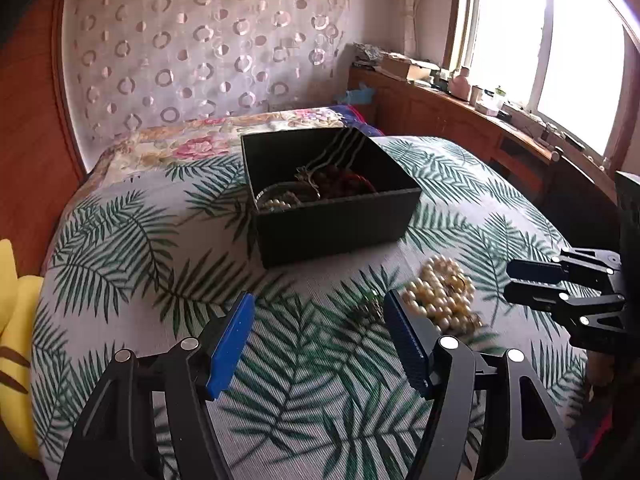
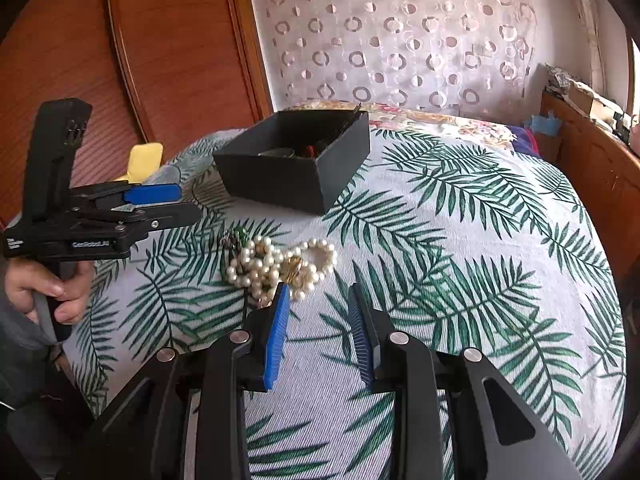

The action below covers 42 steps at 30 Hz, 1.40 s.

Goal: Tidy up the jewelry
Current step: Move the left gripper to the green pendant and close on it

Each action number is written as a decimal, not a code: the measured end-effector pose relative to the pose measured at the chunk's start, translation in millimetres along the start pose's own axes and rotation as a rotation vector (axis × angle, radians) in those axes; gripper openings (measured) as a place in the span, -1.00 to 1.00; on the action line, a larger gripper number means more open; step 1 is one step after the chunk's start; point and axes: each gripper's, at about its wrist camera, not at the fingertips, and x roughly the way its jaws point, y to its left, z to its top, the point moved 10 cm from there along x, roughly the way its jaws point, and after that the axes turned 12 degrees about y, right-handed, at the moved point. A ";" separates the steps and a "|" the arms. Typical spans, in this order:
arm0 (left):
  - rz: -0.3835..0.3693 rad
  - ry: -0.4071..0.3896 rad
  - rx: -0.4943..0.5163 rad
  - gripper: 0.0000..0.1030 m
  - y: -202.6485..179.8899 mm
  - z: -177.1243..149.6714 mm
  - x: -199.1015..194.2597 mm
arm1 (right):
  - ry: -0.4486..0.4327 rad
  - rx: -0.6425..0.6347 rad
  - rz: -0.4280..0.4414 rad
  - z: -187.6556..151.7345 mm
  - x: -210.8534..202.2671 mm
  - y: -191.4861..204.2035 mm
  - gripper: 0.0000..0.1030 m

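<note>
The left gripper (image 1: 320, 320), nearest the left wrist camera, is held above the leaf-printed bedspread (image 1: 120, 248) with its blue-padded jaws spread wide and nothing between them. In the right wrist view, the right gripper (image 2: 318, 300) is shown likewise parted and empty, its left pad just beside the pearl necklace (image 2: 280, 266). The necklace is heaped on the bedspread, with a gold-coloured piece among the beads. A small dark green trinket (image 2: 236, 238) is seen touching the heap on its far left side; its kind cannot be told. Behind both, well apart from the heap, an open black box (image 1: 332, 224) is set on the bedspread, and further beads, dark red and pale, are contained in it. A yellow cushion (image 1: 16, 320) is visible at the bed's edge.
</note>
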 end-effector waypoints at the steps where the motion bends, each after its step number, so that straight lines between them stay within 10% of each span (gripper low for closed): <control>1: -0.001 0.001 0.001 0.24 -1.4 -2.2 -0.9 | 0.003 -0.003 -0.002 -2.2 0.1 0.6 -0.36; 20: -0.022 0.076 0.072 -0.49 -31.4 -6.3 20.4 | -0.013 -0.023 0.000 -23.3 -2.1 11.3 -0.36; 42: -0.062 0.102 0.077 -0.72 -39.5 -9.8 34.8 | -0.016 -0.031 0.003 -24.0 -2.0 12.5 -0.36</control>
